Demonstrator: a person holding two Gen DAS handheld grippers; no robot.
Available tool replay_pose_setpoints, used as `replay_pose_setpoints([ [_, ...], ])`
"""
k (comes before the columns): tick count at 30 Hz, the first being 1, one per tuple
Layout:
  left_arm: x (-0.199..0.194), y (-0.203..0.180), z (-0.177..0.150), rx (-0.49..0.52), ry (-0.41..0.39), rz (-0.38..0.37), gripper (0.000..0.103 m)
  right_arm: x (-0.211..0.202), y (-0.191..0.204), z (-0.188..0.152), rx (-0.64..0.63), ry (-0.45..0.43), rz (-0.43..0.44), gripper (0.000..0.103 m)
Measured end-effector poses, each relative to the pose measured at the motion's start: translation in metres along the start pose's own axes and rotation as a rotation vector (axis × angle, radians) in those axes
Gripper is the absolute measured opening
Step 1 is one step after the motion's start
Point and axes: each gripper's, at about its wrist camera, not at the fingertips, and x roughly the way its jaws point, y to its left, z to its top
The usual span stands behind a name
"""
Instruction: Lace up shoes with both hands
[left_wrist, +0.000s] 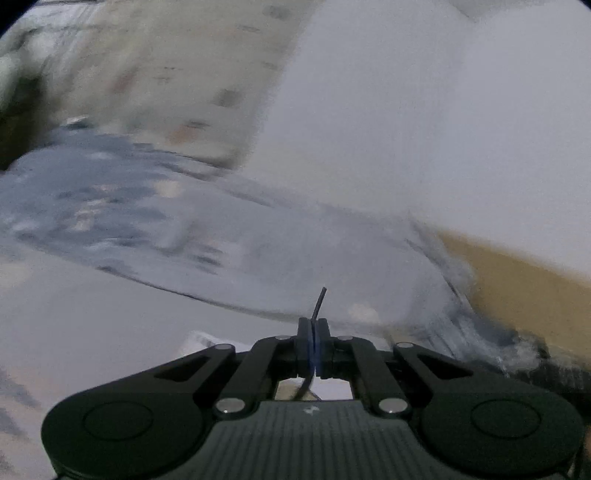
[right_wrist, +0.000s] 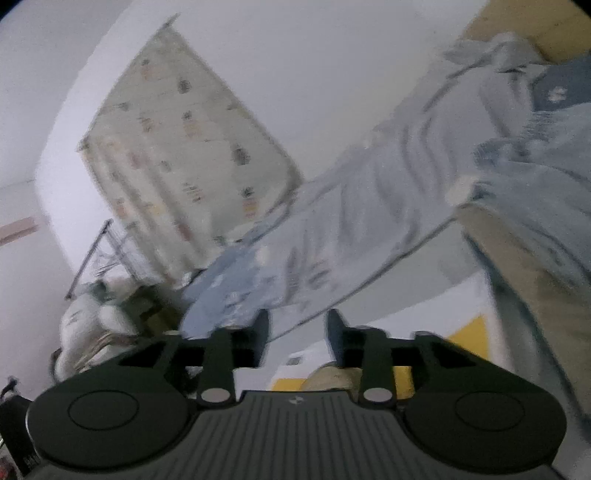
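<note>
In the left wrist view my left gripper (left_wrist: 314, 325) is shut on a thin dark shoelace (left_wrist: 320, 301). The lace's stiff tip sticks up past the fingertips, and the rest of the lace hangs down behind the jaws. The picture around it is smeared by motion. In the right wrist view my right gripper (right_wrist: 297, 321) is open, its fingers (right_wrist: 334, 332) apart with nothing between them. No shoe shows in either view.
Pale blue patterned bedding (right_wrist: 369, 206) runs across both views, over a light wooden bed frame (right_wrist: 535, 280). A patterned curtain (right_wrist: 184, 147) hangs on the white wall. A wire rack (right_wrist: 103, 254) and piled items (right_wrist: 92, 325) stand at the left. A yellow patch (right_wrist: 469, 336) shows low down.
</note>
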Motion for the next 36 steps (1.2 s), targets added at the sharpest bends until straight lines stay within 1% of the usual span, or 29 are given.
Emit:
replay_pose_setpoints([
  [2,-0.011,0.034,0.015,-0.129,-0.079,0.093,0.0,0.003,-0.007,0.0,0.032,0.002,-0.026,0.042],
  [3,-0.018,0.048,0.022,-0.173,-0.119,0.15,0.0,0.006,-0.011,0.0,0.054,0.004,-0.034,0.043],
  [5,-0.031,0.067,0.033,-0.208,-0.199,0.255,0.0,0.009,-0.019,0.0,0.085,0.008,-0.045,0.044],
  [7,-0.046,0.073,0.046,-0.185,-0.291,0.322,0.0,0.013,-0.024,0.0,0.094,0.011,-0.06,0.045],
  [9,-0.056,0.066,0.059,-0.107,-0.37,0.355,0.0,0.017,-0.028,0.001,0.099,0.008,-0.074,0.045],
  [10,-0.056,0.059,0.064,-0.066,-0.386,0.357,0.0,0.02,-0.031,0.002,0.105,0.007,-0.08,0.045],
  [11,-0.053,0.05,0.067,-0.015,-0.375,0.329,0.0,0.022,-0.034,0.002,0.116,0.007,-0.086,0.048],
  [12,-0.05,0.04,0.069,0.036,-0.362,0.3,0.0,0.025,-0.037,0.003,0.129,0.011,-0.092,0.05],
  [14,-0.035,0.014,0.066,0.158,-0.273,0.223,0.0,0.031,-0.044,0.006,0.158,0.018,-0.108,0.051],
  [16,-0.015,-0.013,0.054,0.278,-0.143,0.122,0.0,0.033,-0.049,0.009,0.193,0.017,-0.122,0.053],
  [19,0.006,-0.044,0.029,0.374,0.034,0.001,0.0,0.034,-0.056,0.014,0.227,-0.012,-0.108,0.061],
  [20,0.013,-0.052,0.02,0.4,0.08,-0.02,0.0,0.035,-0.057,0.015,0.229,-0.015,-0.11,0.062],
  [25,0.026,-0.084,-0.019,0.548,0.264,-0.086,0.0,0.036,-0.068,0.02,0.274,-0.02,-0.112,0.062],
  [27,0.029,-0.092,-0.035,0.588,0.308,-0.093,0.0,0.035,-0.072,0.022,0.288,-0.025,-0.116,0.062],
  [31,0.043,-0.099,-0.055,0.619,0.385,-0.077,0.0,0.031,-0.078,0.026,0.31,-0.037,-0.115,0.062],
  [36,0.052,-0.101,-0.064,0.634,0.448,-0.039,0.0,0.029,-0.081,0.03,0.318,-0.042,-0.104,0.062],
])
